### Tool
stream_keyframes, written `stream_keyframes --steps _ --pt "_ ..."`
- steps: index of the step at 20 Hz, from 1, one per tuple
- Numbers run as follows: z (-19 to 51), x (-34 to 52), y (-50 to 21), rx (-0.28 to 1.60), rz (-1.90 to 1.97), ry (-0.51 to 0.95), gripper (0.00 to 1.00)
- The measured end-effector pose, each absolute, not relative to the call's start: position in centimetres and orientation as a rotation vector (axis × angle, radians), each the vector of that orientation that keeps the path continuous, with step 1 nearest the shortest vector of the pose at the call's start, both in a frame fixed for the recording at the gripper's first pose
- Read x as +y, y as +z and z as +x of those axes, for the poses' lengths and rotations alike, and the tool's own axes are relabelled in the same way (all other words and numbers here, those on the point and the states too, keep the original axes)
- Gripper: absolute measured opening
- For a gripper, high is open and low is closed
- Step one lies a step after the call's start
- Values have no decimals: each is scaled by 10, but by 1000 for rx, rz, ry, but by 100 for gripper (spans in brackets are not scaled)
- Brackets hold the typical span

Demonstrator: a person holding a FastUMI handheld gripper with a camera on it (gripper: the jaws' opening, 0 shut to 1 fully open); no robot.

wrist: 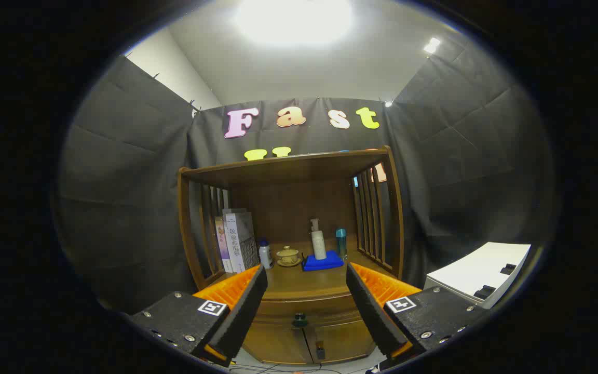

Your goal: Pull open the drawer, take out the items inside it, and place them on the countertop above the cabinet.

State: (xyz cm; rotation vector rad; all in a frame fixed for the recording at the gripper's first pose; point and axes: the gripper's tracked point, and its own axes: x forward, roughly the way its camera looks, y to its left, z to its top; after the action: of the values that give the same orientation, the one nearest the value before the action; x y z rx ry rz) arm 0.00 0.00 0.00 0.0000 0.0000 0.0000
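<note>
A brown wooden cabinet [299, 187] stands ahead against the black cloth. Its drawer [304, 310] is closed under the countertop [304, 283], with a small dark green knob [299, 319] in the middle of its front. My gripper [307, 278] hovers in front of the cabinet, open, with nothing between its black and orange fingers [249, 296]. The knob sits lower down, between the two fingers and beyond them. What lies inside the drawer is hidden.
At the back of the countertop stand books [235, 240], a small white bottle [265, 254], a lidded tea cup on a saucer [288, 256], a blue cloth [323, 261] with a pump bottle [318, 240] on it, and a teal bottle [341, 243]. A white box [478, 272] sits to the right.
</note>
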Motion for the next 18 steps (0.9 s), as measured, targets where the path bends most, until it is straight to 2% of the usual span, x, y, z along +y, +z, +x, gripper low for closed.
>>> stream_keyframes --steps 18 --pt "3 -4 -8 23 16 -16 96"
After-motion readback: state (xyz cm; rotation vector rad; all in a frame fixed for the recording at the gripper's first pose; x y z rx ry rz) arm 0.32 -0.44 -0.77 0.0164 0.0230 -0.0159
